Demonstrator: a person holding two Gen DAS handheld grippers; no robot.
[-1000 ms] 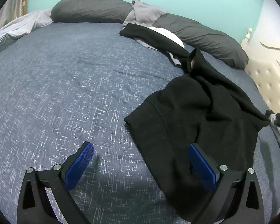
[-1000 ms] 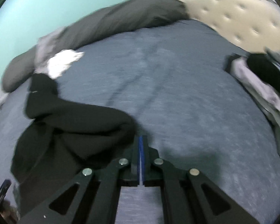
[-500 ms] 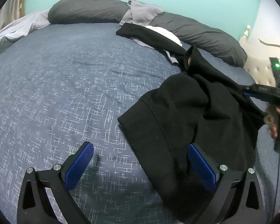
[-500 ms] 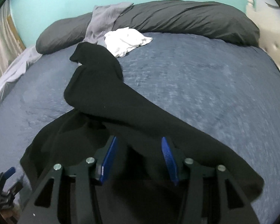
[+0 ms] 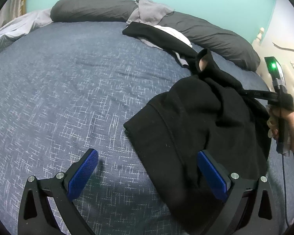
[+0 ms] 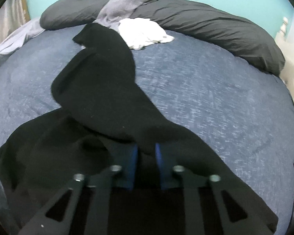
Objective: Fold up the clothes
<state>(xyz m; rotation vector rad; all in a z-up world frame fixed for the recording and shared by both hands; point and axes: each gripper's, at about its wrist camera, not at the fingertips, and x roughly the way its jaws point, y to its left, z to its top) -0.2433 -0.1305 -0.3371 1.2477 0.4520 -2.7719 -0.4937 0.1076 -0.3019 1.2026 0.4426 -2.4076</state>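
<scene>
Sagging limp across the bed (image 5: 68, 90), the black sweater (image 5: 186, 121) looks soft and thick, best gripped at hems; right tool (image 6: 146, 156) pinches a fold, left tool (image 5: 147, 170) gapes wide.

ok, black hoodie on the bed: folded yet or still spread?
Not folded. The black hoodie lies crumpled on the blue bedspread, one sleeve trailing toward the pillows. The right gripper pinches its fabric; the left gripper is open.

Black sweatshirt (image 5: 196, 129) lies crumpled on the blue bedspread (image 5: 68, 98), one sleeve outstretched.
</scene>
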